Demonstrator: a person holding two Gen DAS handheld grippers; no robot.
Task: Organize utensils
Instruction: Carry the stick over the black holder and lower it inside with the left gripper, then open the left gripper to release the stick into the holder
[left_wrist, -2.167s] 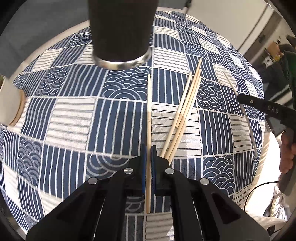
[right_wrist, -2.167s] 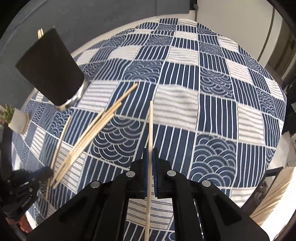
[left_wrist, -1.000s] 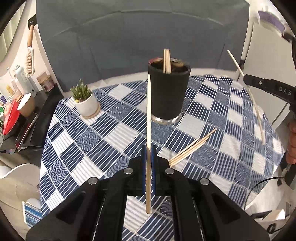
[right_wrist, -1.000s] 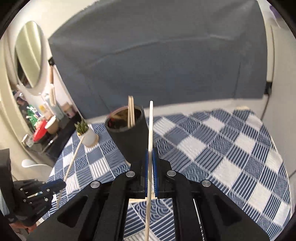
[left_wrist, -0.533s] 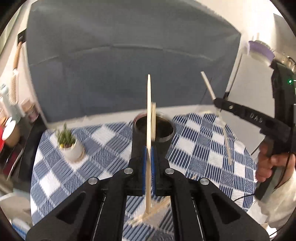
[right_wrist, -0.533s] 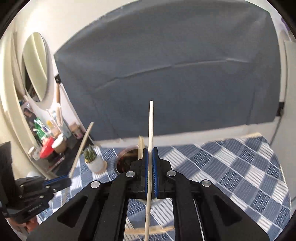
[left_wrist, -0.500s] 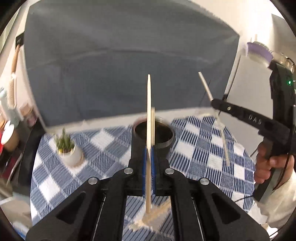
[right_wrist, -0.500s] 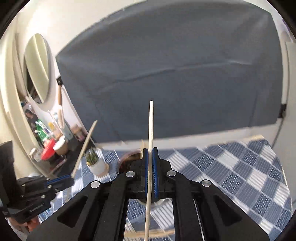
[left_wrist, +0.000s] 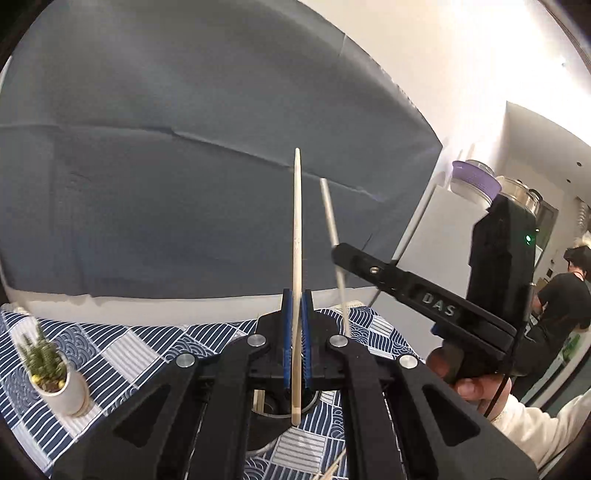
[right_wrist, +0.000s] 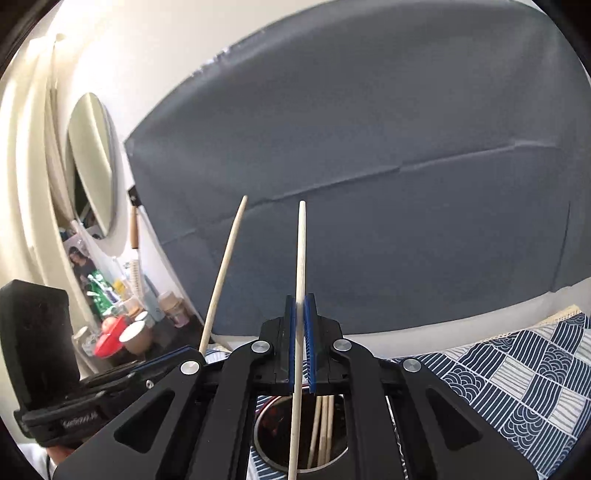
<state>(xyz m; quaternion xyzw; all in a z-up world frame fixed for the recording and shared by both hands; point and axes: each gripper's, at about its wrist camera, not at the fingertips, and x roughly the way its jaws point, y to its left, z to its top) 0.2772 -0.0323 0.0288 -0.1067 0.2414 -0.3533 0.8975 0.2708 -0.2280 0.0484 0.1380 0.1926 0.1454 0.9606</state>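
Drop-off step right now: both grippers are over the black holder cup (right_wrist: 301, 439), which sits on the table (right_wrist: 517, 373). Left gripper (left_wrist: 296, 343) has its jaws clamped on one chopstick (left_wrist: 297, 229), right gripper (right_wrist: 302, 343) on another (right_wrist: 300, 295). Next I'd guess: line the lower tips up inside the rim, then let go.

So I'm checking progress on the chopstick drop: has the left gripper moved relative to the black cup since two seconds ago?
Yes. The left gripper, shut on a chopstick, rose off the tablecloth and now hangs above the black cup.
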